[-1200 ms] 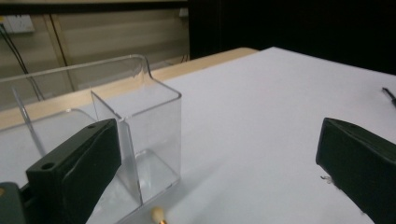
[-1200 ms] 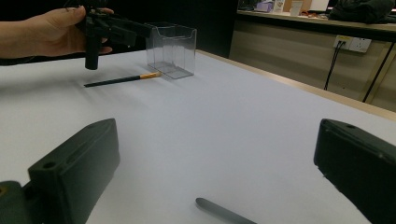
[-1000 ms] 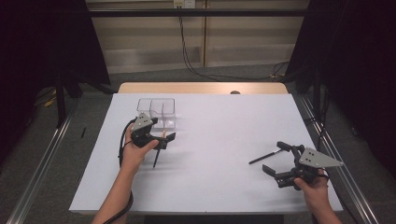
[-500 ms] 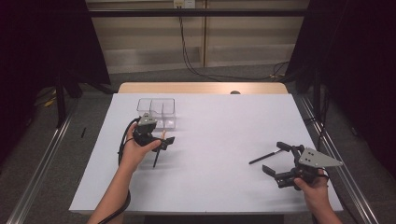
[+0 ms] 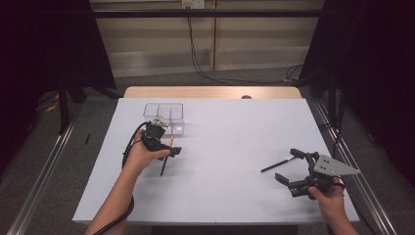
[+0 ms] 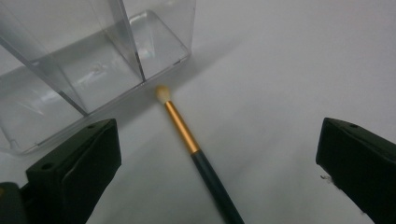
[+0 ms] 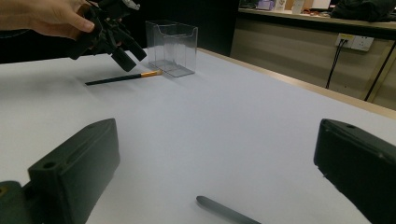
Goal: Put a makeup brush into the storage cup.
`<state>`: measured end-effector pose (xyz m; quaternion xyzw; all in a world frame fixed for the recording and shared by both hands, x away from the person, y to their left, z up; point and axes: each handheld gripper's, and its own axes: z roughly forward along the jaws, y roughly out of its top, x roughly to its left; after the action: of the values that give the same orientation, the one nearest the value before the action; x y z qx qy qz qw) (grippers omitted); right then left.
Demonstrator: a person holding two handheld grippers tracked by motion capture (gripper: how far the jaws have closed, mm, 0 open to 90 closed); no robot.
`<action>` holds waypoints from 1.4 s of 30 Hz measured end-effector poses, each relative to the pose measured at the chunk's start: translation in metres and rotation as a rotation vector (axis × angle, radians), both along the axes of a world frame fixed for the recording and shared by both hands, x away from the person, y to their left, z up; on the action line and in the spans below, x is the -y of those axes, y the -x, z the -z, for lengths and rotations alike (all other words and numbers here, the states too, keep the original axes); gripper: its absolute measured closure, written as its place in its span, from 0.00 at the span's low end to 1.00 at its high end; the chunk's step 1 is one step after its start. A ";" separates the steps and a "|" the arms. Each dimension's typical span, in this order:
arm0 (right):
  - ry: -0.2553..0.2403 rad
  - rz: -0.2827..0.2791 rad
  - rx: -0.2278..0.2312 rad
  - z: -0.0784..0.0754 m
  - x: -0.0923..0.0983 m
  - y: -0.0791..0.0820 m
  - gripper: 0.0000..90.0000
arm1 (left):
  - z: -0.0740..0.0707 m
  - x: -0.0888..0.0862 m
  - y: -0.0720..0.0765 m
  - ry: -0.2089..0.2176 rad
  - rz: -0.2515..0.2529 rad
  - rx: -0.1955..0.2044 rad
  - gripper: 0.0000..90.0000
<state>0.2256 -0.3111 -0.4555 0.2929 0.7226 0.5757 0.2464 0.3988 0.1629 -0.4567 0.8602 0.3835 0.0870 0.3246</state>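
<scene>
A makeup brush (image 6: pixel 183 129) with a dark handle, gold ferrule and pale tip lies on the white table. Its tip almost touches the foot of a clear plastic box (image 6: pixel 93 56). My left gripper (image 6: pixel 219 135) hovers open over the brush, one jaw on each side, touching nothing. From above, the left gripper (image 5: pixel 164 147) sits just in front of the clear box (image 5: pixel 164 116), with the brush (image 5: pixel 163 167) poking out below it. My right gripper (image 5: pixel 287 165) is open at the table's right, near a thin black stick (image 5: pixel 278 164), which also lies below its jaws (image 7: pixel 224 212).
The white table (image 5: pixel 225 132) has wide bare room between the two hands. Its right edge runs close to the right hand. In the right gripper view the left gripper (image 7: pixel 112 37), brush (image 7: pixel 123 77) and clear box (image 7: pixel 172 44) stand far off.
The left hand and its gripper have shifted slightly over the brush. The brush, the black stick and the right gripper stay where they were.
</scene>
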 end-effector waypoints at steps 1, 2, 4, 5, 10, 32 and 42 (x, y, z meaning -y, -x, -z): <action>0.000 0.000 0.000 0.000 0.000 0.000 0.00 | 0.000 0.000 -0.001 -0.010 0.000 -0.007 0.00; 0.000 -0.001 0.000 0.000 0.000 0.000 0.00 | 0.000 0.001 -0.001 -0.013 -0.002 -0.018 0.00; -0.002 0.001 -0.002 0.000 0.000 0.000 0.00 | -0.001 0.003 -0.003 -0.046 -0.007 -0.039 0.00; -0.003 0.001 -0.001 0.000 0.001 0.000 0.00 | -0.001 0.003 -0.004 -0.066 -0.001 -0.056 0.00; -0.003 0.001 0.002 -0.001 0.001 0.000 0.00 | -0.002 0.007 -0.005 -0.146 -0.005 -0.118 0.00; 0.005 0.007 0.002 -0.001 0.002 0.001 0.00 | -0.005 0.007 -0.009 -0.200 -0.067 -0.205 0.15; 0.000 0.011 -0.002 -0.001 0.003 0.001 0.00 | -0.007 0.013 -0.008 -0.237 -0.071 -0.225 0.31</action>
<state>0.2246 -0.3140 -0.4544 0.2975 0.7213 0.5739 0.2487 0.4065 0.1503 -0.4496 0.8827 0.4345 0.0464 0.1727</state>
